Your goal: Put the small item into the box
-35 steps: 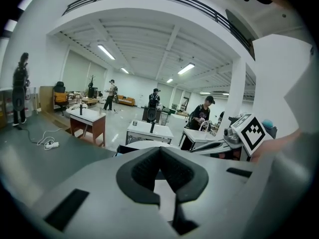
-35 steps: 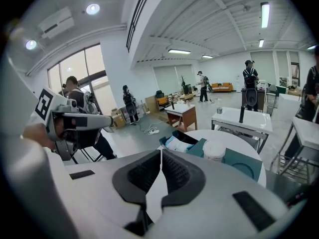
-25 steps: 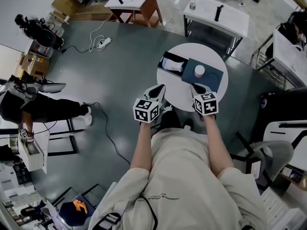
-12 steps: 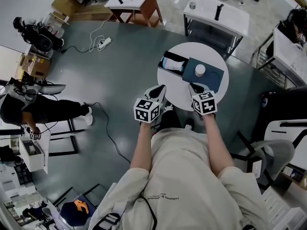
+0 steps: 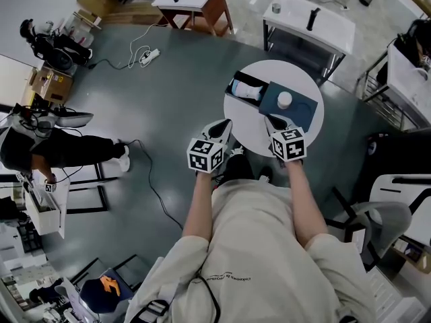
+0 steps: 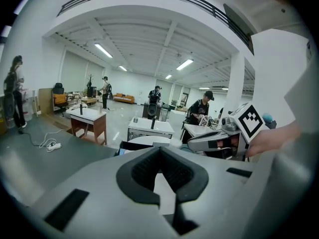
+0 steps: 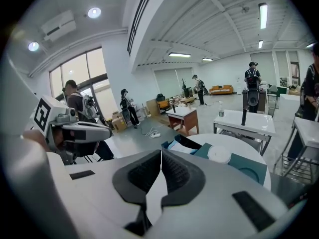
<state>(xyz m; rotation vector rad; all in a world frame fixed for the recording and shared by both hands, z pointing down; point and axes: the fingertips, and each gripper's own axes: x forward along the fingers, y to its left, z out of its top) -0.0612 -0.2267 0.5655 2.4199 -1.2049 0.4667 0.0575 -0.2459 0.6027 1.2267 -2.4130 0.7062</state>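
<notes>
The left gripper (image 5: 221,128) and right gripper (image 5: 275,122) are held at the round table (image 5: 250,140) edge, jaws pressed together, empty. The small white item (image 5: 284,99) is seated on the teal panel (image 5: 302,110) beside the open box (image 5: 237,85).

smooth table (image 5: 250,137), glossy floor (image 5: 175,79)

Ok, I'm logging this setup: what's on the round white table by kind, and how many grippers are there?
Open box: 1
Teal flat piece: 1
Small white round item: 1
Grippers, left and right, both shut and empty: 2
Total: 5
</notes>
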